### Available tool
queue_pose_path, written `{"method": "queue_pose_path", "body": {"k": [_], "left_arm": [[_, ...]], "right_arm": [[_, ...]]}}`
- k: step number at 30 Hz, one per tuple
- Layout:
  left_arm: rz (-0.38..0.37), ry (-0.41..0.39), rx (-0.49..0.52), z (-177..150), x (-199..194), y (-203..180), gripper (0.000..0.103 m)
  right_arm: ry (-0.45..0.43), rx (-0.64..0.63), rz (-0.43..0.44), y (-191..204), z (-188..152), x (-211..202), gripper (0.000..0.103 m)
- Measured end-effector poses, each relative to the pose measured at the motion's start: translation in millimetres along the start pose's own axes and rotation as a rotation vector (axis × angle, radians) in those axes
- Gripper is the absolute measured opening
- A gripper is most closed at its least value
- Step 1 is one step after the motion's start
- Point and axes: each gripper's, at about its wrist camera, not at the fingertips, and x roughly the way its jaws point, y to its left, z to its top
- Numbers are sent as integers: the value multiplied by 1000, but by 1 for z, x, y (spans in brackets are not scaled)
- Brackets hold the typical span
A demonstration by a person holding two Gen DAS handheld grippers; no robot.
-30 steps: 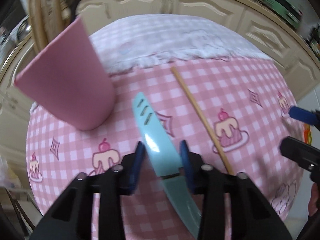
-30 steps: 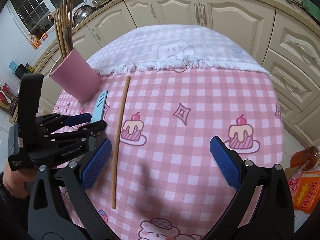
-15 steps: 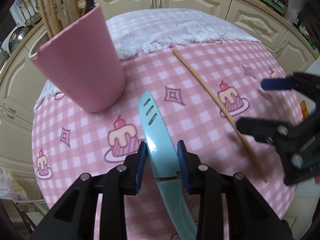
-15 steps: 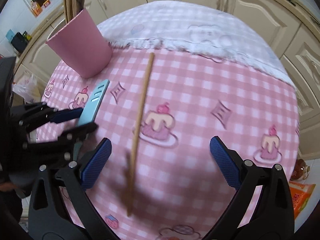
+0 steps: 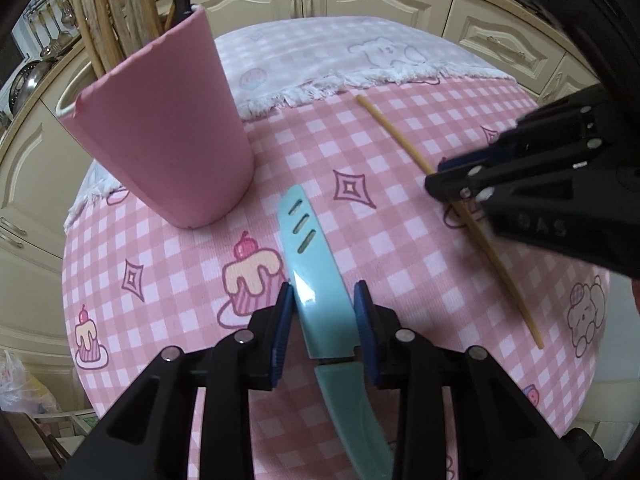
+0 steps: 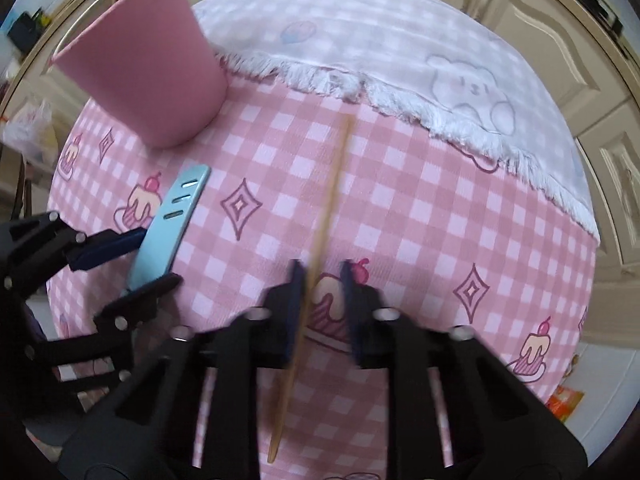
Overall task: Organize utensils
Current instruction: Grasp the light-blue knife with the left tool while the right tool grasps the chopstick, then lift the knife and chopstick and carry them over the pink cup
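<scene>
A teal sheathed knife point(image 5: 316, 280) lies on the pink checked tablecloth point(image 5: 400, 260), tip toward the pink cup point(image 5: 168, 132). My left gripper point(image 5: 322, 300) straddles the sheath just above the handle. Its jaws are closing and both pads touch the sheath's edges. The right wrist view shows the same grip on the knife point(image 6: 172, 224) by the left gripper point(image 6: 154, 260). A wooden chopstick point(image 6: 332, 192) runs between the pads of my right gripper point(image 6: 322, 276), blurred. From the left wrist, that right gripper point(image 5: 438, 178) pinches the chopstick point(image 5: 400, 136) at mid-length.
The cup point(image 6: 148, 68) holds several wooden chopsticks and a spoon point(image 5: 120, 20). A white fringed cloth point(image 5: 340, 60) covers the table's far part. Cream cabinets curve behind. An orange packet point(image 6: 560, 404) sits off the right edge, and a plastic bag point(image 6: 28, 128) lies beyond the left.
My right gripper swung left over the chopstick and its jaws went from wide apart to closed in on it. The left jaws narrowed onto the knife's sheath.
</scene>
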Motion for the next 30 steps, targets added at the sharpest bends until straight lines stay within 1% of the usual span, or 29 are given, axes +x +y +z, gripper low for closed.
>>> {"method": "queue_pose_path", "body": {"k": [5, 8, 11, 13, 16, 21, 25, 30], "left_arm": [[-21, -25, -25, -15, -8, 8, 26], [-40, -55, -44, -22, -16, 12, 26], [-69, -102, -74, -28, -29, 16, 26], [-86, -149, -92, -33, -41, 19, 26], [-93, -204, -100, -39, -56, 21, 25], [-105, -337, -117, -47, -87, 21, 25], [-111, -418, -135, -50, -103, 23, 25], [-153, -517, -124, -49, -120, 26, 25]], "right_arm": [[-80, 67, 110, -11, -21, -8, 5], [-141, 99, 161, -17, -34, -17, 5], [-211, 117, 204, -25, -45, -35, 5], [-250, 124, 218, -28, -51, -45, 5], [-313, 132, 238, -31, -55, -60, 5], [-443, 141, 274, -35, -70, -89, 5], [-548, 124, 301, -31, -69, -104, 5], [-656, 116, 320, -23, -66, -120, 5]]}}
